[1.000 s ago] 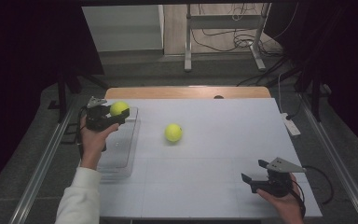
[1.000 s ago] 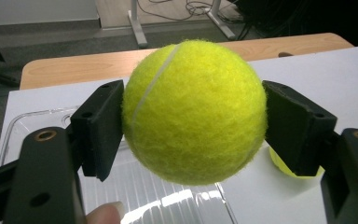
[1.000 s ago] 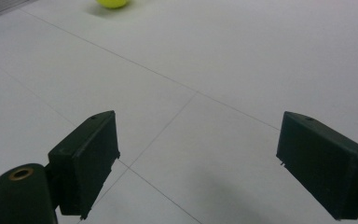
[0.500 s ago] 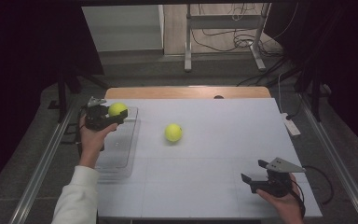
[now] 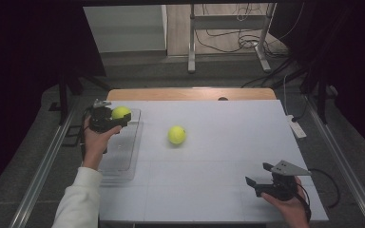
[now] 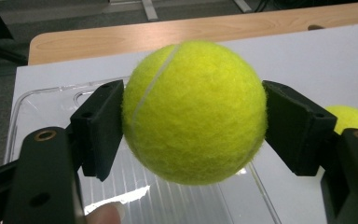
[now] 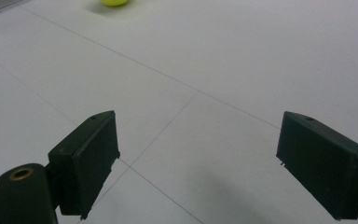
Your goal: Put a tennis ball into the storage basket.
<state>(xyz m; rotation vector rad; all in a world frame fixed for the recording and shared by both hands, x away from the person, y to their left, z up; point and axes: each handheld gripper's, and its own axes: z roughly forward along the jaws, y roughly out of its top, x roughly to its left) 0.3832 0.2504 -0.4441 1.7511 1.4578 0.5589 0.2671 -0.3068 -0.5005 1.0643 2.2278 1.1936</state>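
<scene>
Yellow tennis ball point(image 6: 193, 112) pinched in left gripper point(image 5: 105, 118) above clear tray point(image 5: 123, 161), not yet released. Second tennis ball point(image 5: 177, 135) remains on table point(image 5: 228, 156); right gripper point(image 5: 266, 178) spread, empty.

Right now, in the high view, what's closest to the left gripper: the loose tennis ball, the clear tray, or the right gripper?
1. Clear tray, right beneath the left gripper.
2. Loose tennis ball, mid-table.
3. Right gripper, near right corner.

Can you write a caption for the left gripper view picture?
The left claw squeezes a fuzzy yellow tennis ball above a clear plastic tray.
</scene>
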